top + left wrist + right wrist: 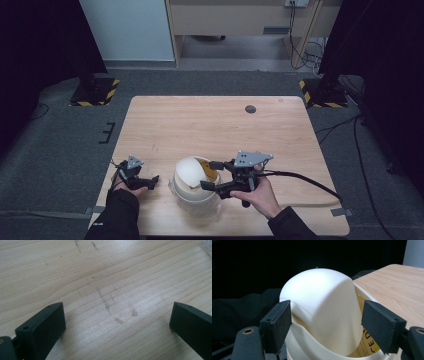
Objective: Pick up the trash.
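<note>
A small cream bin [196,199] stands near the front edge of the wooden table [210,125]. Its domed cream lid [189,171] is tipped, and a yellow label [206,169] shows in the opening behind it. My right gripper [211,175] reaches in from the right, held in a hand, with its jaws on either side of the lid [322,302]. In the right gripper view the right gripper [325,315] is open, and its pads [279,325] stand beside the dome with a small gap on the right. My left gripper [150,180] rests low at the table's front left. It is open over bare wood [117,315].
A dark round mark [250,109] lies at the table's far side. The right gripper's black cable [305,180] trails over the front right of the table. Two stands with striped bases [94,91] sit on the floor beyond the far corners. Grey scuffs [107,305] mark the wood.
</note>
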{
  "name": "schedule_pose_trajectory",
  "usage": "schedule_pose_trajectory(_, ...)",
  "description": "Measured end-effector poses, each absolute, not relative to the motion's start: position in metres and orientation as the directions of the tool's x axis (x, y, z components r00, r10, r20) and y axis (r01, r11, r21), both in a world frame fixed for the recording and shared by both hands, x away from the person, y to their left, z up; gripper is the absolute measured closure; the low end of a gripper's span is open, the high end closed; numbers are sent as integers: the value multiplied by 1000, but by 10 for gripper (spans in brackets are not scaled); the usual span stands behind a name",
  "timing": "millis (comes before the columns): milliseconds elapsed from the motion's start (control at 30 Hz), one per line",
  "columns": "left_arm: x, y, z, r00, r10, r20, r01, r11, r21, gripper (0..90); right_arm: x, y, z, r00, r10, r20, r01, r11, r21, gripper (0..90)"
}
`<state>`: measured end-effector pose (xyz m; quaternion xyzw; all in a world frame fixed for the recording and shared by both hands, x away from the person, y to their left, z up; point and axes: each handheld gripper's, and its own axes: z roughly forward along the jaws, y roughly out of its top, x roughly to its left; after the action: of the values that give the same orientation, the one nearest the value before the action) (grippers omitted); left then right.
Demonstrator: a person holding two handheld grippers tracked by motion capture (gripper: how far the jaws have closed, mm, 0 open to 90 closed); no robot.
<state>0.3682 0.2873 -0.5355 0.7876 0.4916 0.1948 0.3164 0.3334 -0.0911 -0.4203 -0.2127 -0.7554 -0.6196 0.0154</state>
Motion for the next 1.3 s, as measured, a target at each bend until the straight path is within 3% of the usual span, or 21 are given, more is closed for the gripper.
schedule_pose_trajectory(267, 368, 287, -536, 441, 897, -4, 650, -317, 691, 0, 338, -117, -394, -905, 385, 179, 242, 122, 963, 263)
schedule_pose_trajectory(400, 368, 288, -536, 442, 897, -5, 651, -317, 690, 0, 343, -149, -383, -854, 481, 199, 237, 20, 971, 333)
schedule_pose_trajectory(567, 368, 287, -536, 439, 898, -6, 651, -314, 691, 0, 348, -184, -384, -781, 612, 125, 210, 68, 975, 324)
schedule_pose_trajectory(767, 368, 287, -535, 441, 898, -6, 652, -315, 690, 0, 358, -214, -414, -688, 723, 68, 281, 178, 943, 302)
schedule_pose_trajectory(933, 368, 287, -535, 442, 897, -6, 652, -316, 689, 0, 370, -231, -439, -605, 793, 80, 375, 194, 907, 317)
schedule_pose_trajectory(1300, 368, 287, -535, 441, 897, -9, 653, -315, 688, 0, 382, -237, -482, -562, 825, 67, 500, 274, 821, 321)
